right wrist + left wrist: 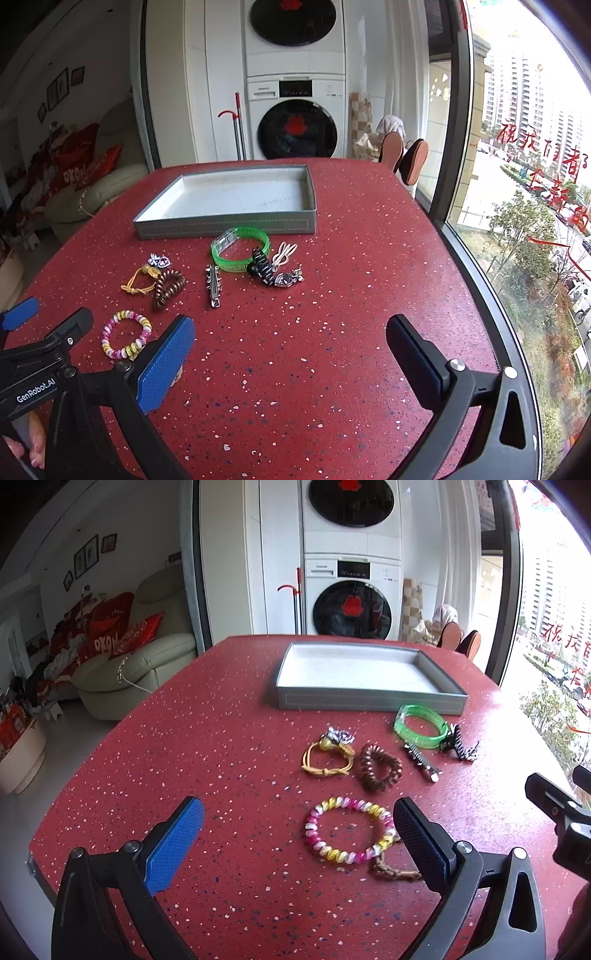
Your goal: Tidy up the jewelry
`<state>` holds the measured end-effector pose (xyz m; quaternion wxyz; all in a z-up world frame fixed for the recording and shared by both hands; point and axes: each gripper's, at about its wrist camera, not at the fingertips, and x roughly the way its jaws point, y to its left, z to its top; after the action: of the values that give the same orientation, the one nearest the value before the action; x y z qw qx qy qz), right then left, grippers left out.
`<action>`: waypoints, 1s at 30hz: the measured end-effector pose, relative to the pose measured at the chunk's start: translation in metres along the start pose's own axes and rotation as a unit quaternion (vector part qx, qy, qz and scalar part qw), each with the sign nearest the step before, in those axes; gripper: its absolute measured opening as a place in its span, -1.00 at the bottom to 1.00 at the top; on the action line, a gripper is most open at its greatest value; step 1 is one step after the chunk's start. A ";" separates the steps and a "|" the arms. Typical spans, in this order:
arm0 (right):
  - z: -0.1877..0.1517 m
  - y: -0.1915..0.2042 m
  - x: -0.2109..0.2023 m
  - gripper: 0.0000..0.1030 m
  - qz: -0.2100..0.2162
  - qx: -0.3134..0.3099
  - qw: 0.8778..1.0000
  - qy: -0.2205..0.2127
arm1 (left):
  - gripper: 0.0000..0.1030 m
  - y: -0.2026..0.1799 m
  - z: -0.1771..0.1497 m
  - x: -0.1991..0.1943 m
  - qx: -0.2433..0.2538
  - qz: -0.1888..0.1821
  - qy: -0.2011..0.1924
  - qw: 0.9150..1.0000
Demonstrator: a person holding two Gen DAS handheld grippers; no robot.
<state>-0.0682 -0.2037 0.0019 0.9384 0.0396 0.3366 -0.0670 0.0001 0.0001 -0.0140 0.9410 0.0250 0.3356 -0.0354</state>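
Left wrist view: the left gripper (297, 843) hovers over a red speckled table (221, 738), its blue-padded fingers (173, 845) spread wide and holding nothing. A pink, yellow and white coil bracelet (349, 830) lies flat on the table between them, close against the inner face of the right-hand finger, with a short brown braided cord (393, 871) just beside it.

An empty grey tray (369, 698) with a pale lining serves as the landmark at the far side of the table. Nearer the camera than the tray lie a green bangle (419, 725), almost touching the tray's front wall, a black-and-white striped clip (461, 744) against the bangle, a silver hair clip (423, 762), a brown coil hair tie (380, 768), and a yellow cord bracelet (327, 758) with a small silver charm (340, 735) at its far edge. None of the jewelry sits inside the tray.

Right wrist view: the right gripper (290, 363) is likewise wide open and empty, above bare table well to the near right of the tray. Beside the striped clip, a pale pink looped piece (283, 252) and a silver ornament (288, 277) show. A washer and dryer stack (295, 81) stands beyond the tray, and a window (535, 184) on the right overlooks a street.
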 end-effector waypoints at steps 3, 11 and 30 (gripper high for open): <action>0.007 -0.005 0.010 1.00 0.008 -0.009 1.000 0.024 | 1.00 0.004 0.001 0.009 0.001 0.003 0.020 1.000; 0.040 -0.023 0.048 1.00 0.036 -0.022 0.995 0.092 | 1.00 0.016 0.006 0.039 -0.015 -0.028 0.083 0.996; 0.063 0.010 0.125 -0.08 0.123 -0.106 0.974 0.157 | 1.00 -0.001 0.003 0.076 -0.003 -0.041 0.155 0.987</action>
<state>0.0678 -0.2132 -0.0290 0.8737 -0.0088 0.4776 0.0922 0.0605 -0.0044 -0.0596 0.8755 0.0135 0.4780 -0.0689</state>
